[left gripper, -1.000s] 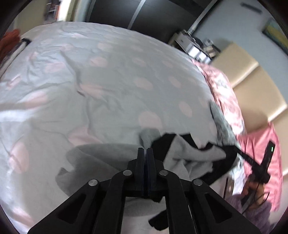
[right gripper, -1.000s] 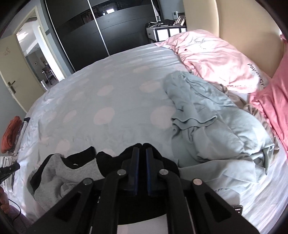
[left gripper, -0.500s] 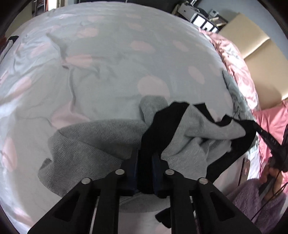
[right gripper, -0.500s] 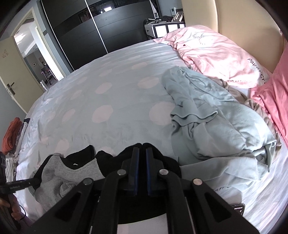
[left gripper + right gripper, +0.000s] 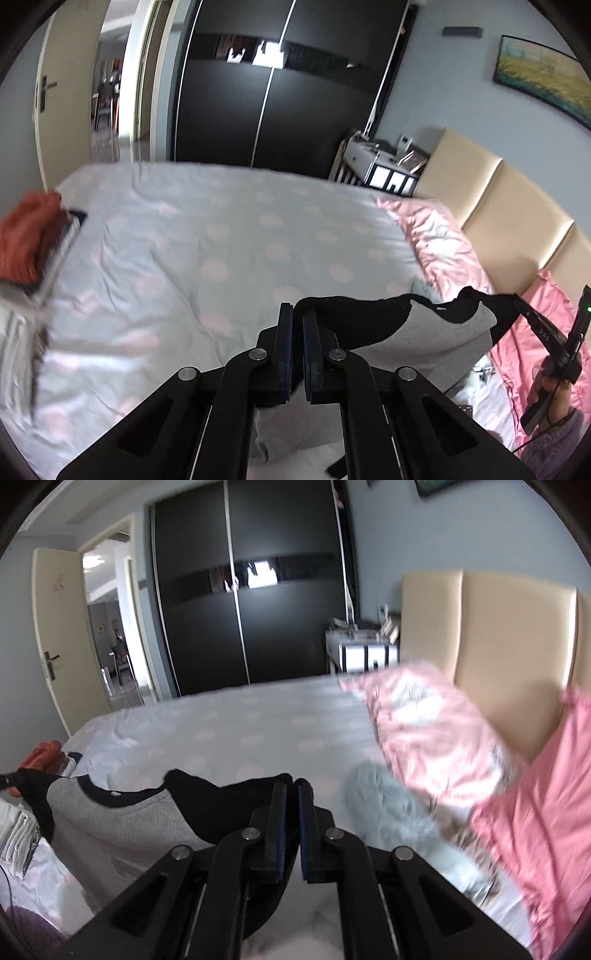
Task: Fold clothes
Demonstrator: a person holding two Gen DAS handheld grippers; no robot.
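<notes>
A grey shirt with black sleeves and collar [image 5: 436, 332] hangs stretched in the air between my two grippers, above the bed. My left gripper [image 5: 297, 314] is shut on its black shoulder. My right gripper [image 5: 291, 792] is shut on the other black shoulder [image 5: 229, 801]. In the right wrist view the grey body [image 5: 110, 827] hangs down at lower left. My right gripper also shows at the right edge of the left wrist view [image 5: 524, 306].
A grey bed sheet with pink dots [image 5: 229, 258] spreads ahead. A pale blue garment [image 5: 399, 812] lies crumpled beside pink pillows [image 5: 443, 731]. Folded clothes, an orange one on top [image 5: 26, 236], stack at the bed's left edge. Black wardrobe [image 5: 277, 92] and beige headboard [image 5: 509, 635] stand behind.
Both grippers have lifted the shirt off the bed and tilted up, so the shirt now hangs spread between them. The views now show the wardrobe and walls.
</notes>
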